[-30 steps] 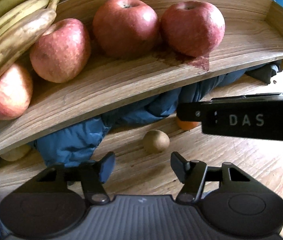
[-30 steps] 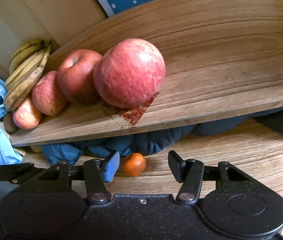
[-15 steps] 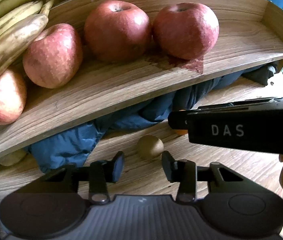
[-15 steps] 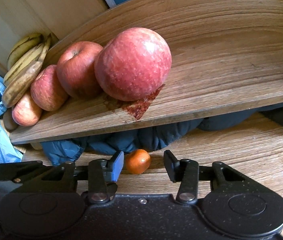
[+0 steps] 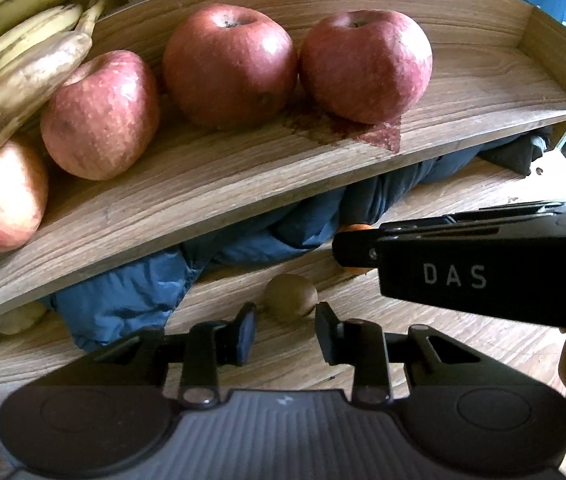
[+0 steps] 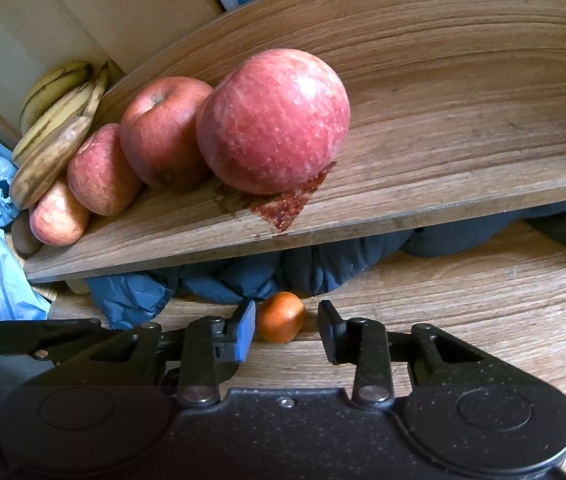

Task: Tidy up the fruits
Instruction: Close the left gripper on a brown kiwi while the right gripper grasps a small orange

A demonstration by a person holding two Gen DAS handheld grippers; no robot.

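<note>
Both tongs are closing on small fruit lying on the lower wooden table. The left tongs (image 5: pixel 285 330) bracket a brown kiwi (image 5: pixel 291 297), its pads not yet clearly pressing; the right tongs (image 6: pixel 286 330) flank a small orange (image 6: pixel 280 316), likewise. Apples (image 5: pixel 229 65) and bananas (image 5: pixel 19 60) sit grouped on the shelf (image 5: pixel 243 176) above, beyond the tips, probably the destination.

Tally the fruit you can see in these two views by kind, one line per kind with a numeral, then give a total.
Apples on the wooden shelf: 4
Bananas, one bunch at the shelf's left end, exact number hard to tell: about 4
Kiwi on the lower surface: 1
Small orange fruit on the lower surface: 1
Total: about 10
</note>
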